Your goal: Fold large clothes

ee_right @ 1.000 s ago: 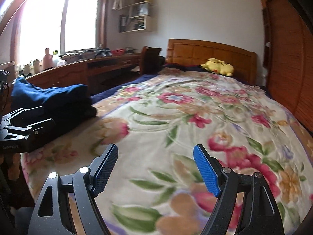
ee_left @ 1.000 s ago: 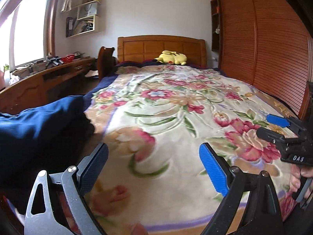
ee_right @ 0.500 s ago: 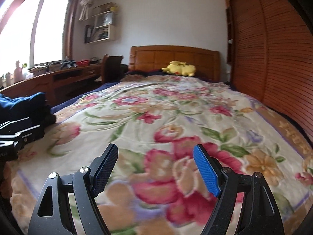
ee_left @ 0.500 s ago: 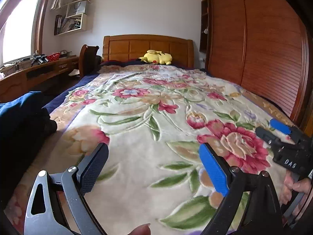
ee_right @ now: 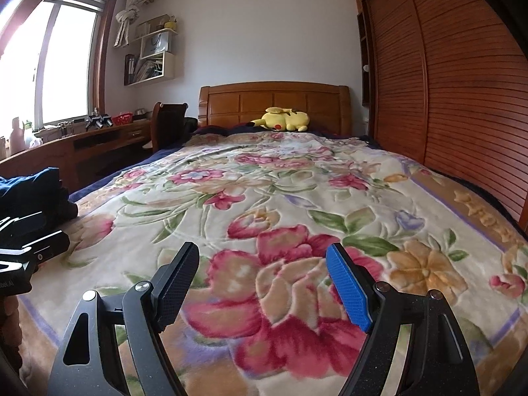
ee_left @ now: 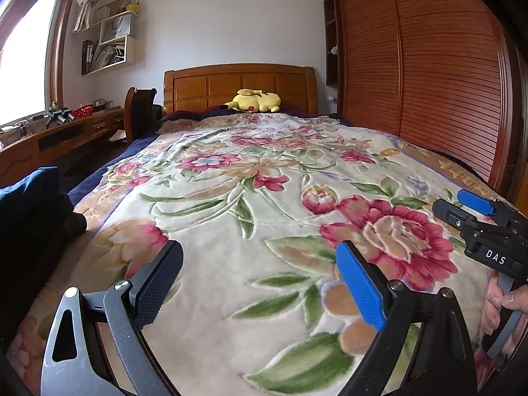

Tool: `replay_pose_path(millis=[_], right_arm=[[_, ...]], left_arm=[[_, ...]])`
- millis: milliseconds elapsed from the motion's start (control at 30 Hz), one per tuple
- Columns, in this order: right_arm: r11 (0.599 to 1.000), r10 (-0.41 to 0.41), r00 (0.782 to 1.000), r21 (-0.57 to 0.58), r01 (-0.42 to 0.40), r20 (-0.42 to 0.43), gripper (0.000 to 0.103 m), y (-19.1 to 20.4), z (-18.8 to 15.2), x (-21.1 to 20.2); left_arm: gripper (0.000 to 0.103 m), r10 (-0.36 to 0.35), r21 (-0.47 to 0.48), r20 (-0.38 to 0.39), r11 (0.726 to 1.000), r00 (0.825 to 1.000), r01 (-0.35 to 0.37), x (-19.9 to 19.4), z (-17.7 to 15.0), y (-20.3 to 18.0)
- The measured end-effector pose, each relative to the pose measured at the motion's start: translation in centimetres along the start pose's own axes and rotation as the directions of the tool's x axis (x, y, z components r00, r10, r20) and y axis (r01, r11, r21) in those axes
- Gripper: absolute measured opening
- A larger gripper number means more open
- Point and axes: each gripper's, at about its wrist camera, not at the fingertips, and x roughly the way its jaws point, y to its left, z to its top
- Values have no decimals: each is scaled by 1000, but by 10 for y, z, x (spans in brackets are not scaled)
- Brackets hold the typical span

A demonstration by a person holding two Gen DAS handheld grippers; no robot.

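A pile of dark blue clothes lies at the left near corner of the bed, also seen in the right wrist view. My left gripper hangs open over the floral blanket, with nothing between its fingers and the blue pile off to its left. My right gripper is open and empty too, low over a big red flower on the blanket. From the left wrist, the right gripper shows at the right edge, held by a hand. The left gripper shows at the left edge of the right wrist view.
A yellow plush toy lies by the wooden headboard. A slatted wooden wardrobe runs along the bed's right side. A wooden desk and a chair stand to the left under the window.
Both views have swung right, off the blue clothes and onto the blanket. The blue pile has slid to the left edge. Both grippers stay open and empty.
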Motion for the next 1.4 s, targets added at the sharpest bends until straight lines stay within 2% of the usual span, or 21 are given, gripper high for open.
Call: replay_pose_path(millis=[1400], right_arm=[[1000,24,1000,0,-24,4,81,-13,-5,11]], left_arm=[[94,21,-17,-3,1000,1000,-21,4,-3,5]])
